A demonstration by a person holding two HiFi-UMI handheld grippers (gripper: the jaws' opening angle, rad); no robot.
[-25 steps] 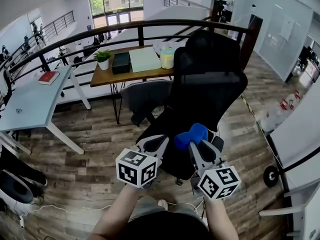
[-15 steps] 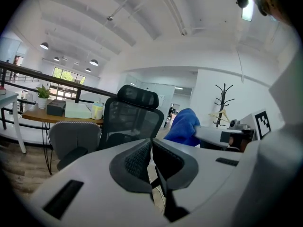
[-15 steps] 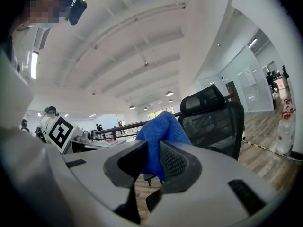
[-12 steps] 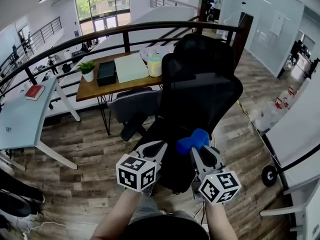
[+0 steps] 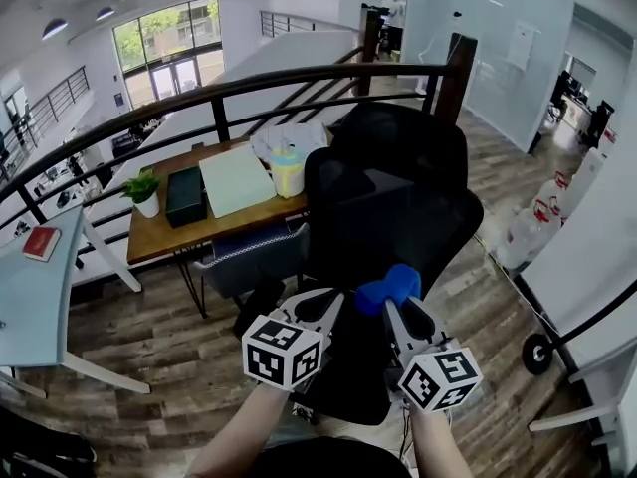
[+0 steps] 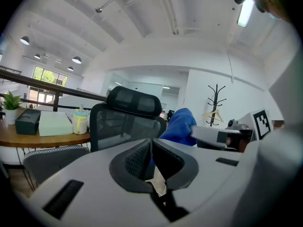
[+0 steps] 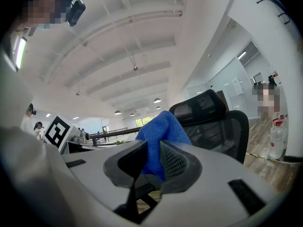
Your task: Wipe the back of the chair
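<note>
The black chair (image 5: 388, 217) stands just ahead of both grippers. The right gripper (image 5: 406, 309) is clamped on a bunched blue cloth (image 5: 388, 287), held up near the chair's back. Beside it, the left gripper (image 5: 323, 305) is closed on nothing.

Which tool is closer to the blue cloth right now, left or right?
Right. The right tool is shut on the blue cloth, which bulges out past its tips. The left tool is shut and empty, just to the left of the cloth in the head view.
</note>
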